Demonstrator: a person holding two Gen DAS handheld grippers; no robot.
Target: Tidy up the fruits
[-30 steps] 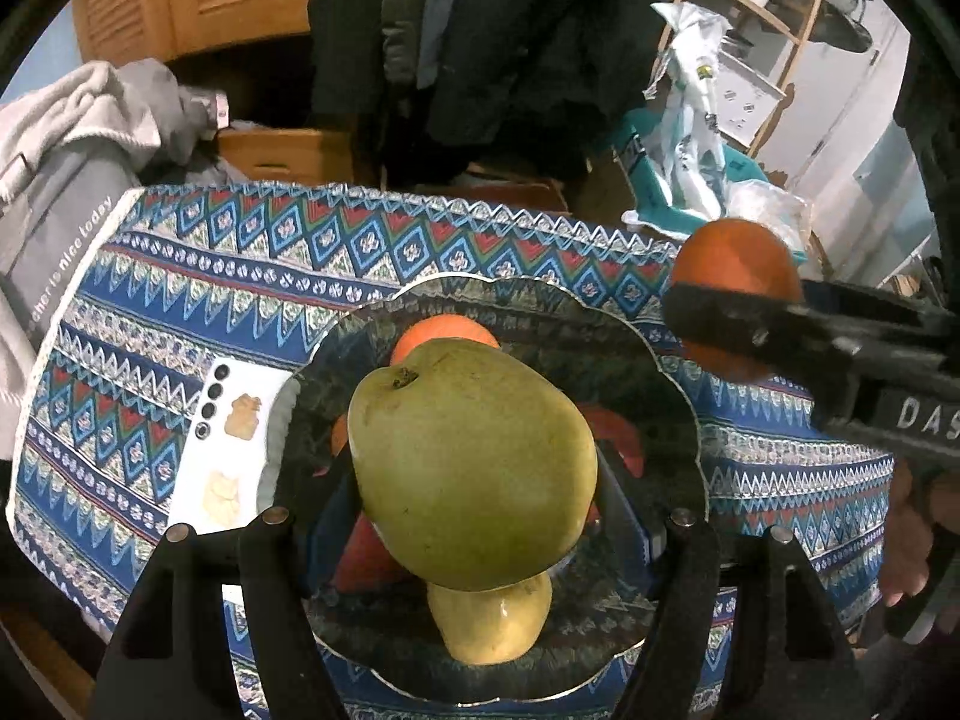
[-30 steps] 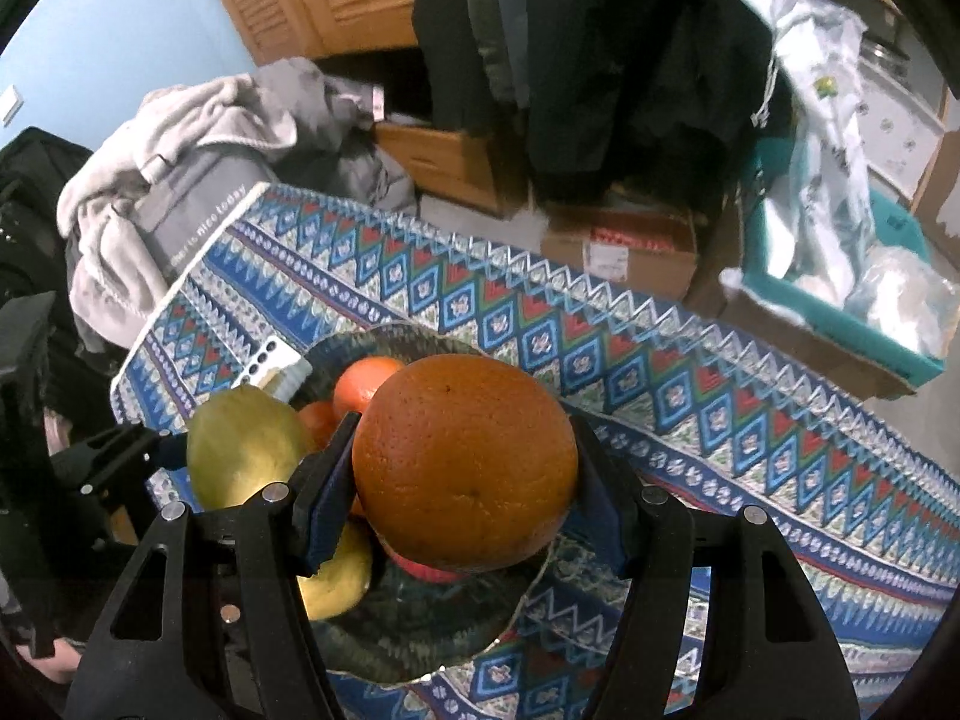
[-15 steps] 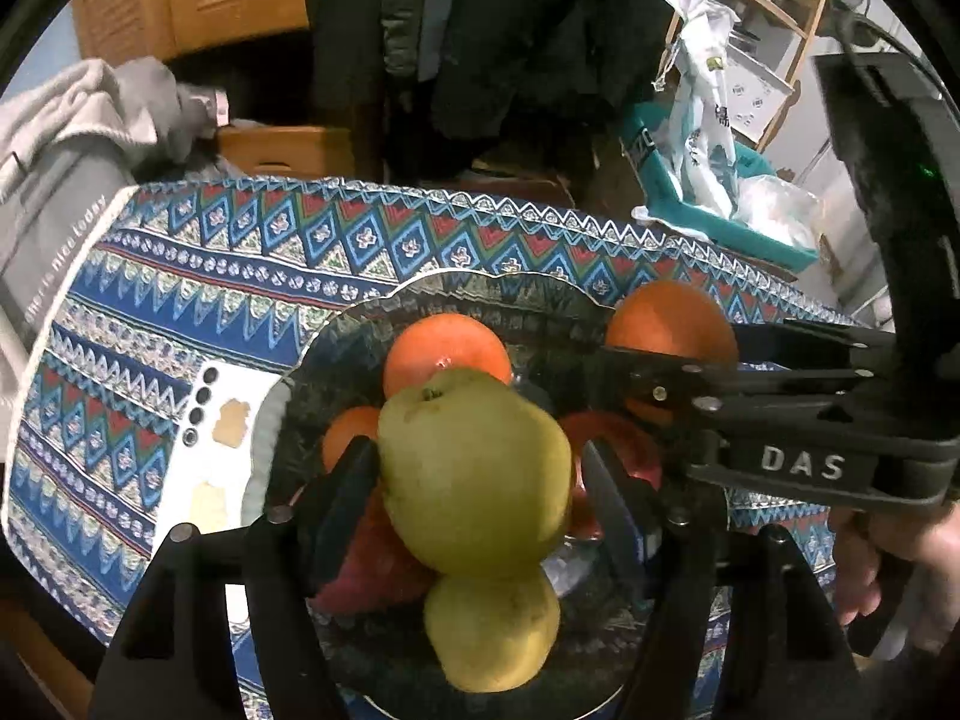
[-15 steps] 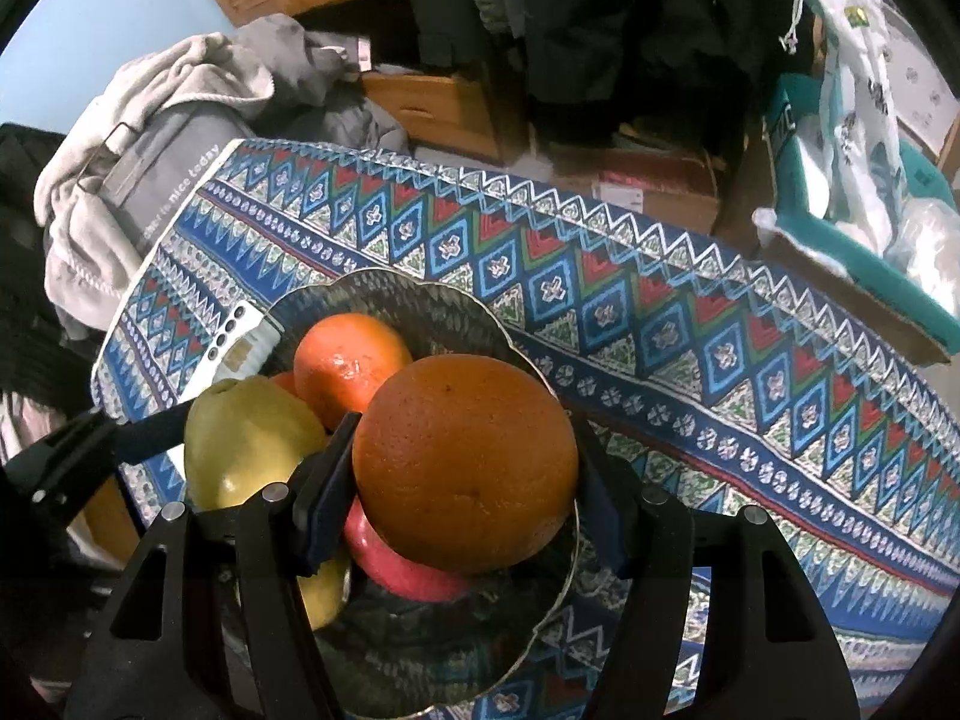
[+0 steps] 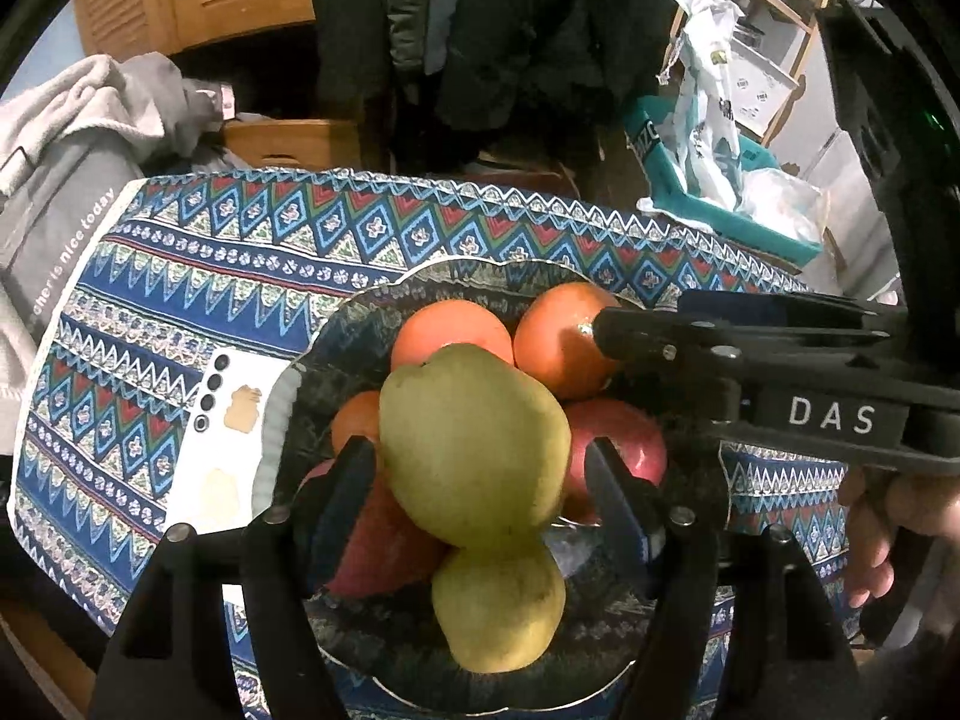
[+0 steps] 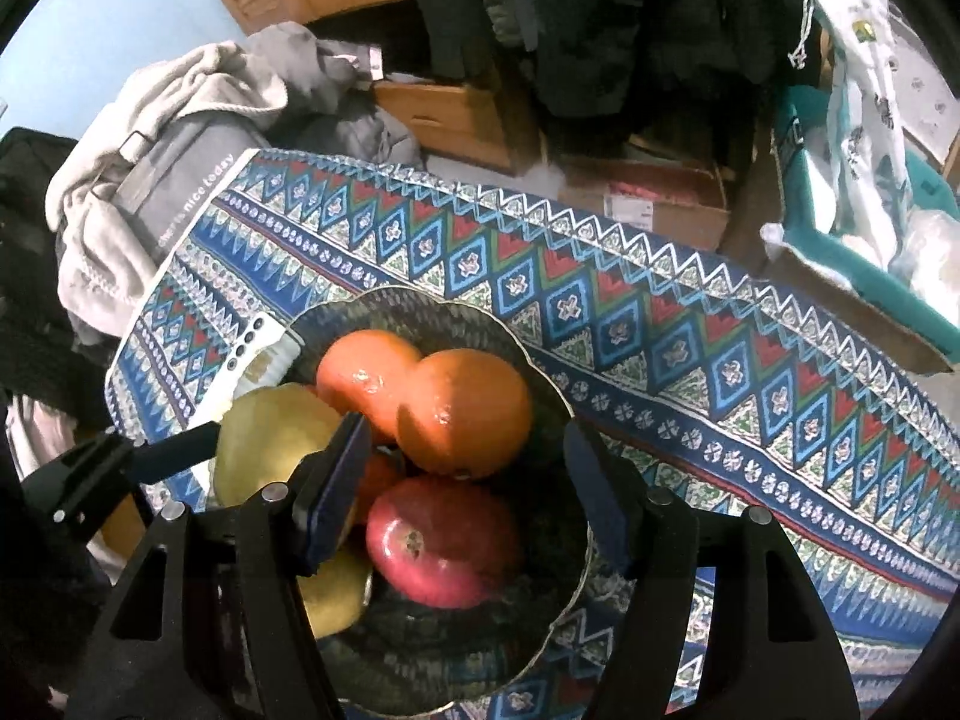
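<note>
A dark patterned plate [image 5: 354,324] [image 6: 414,306] on the blue patterned tablecloth holds a pile of fruit. My left gripper [image 5: 480,474] is open around a green pear [image 5: 474,444] that rests on the pile; its pads stand just off the pear's sides. Under it lie a yellow pear [image 5: 498,606] and red apples [image 5: 618,444]. My right gripper [image 6: 465,480] is open above the plate, just behind the orange [image 6: 465,411] that now sits beside another orange [image 6: 366,372]. A red apple [image 6: 441,540] lies below. The right gripper also shows in the left wrist view [image 5: 636,336].
A white phone [image 5: 228,426] lies on the cloth, partly under the plate's left rim. Grey clothes [image 6: 180,138] are heaped beyond the table's left edge. Cardboard boxes [image 6: 654,198] and a teal bin [image 5: 720,204] stand behind the table.
My right gripper came down over the plate, opened and let the orange go onto the pile. My left gripper lowered the green pear onto the fruit and its jaws have opened off it.
</note>
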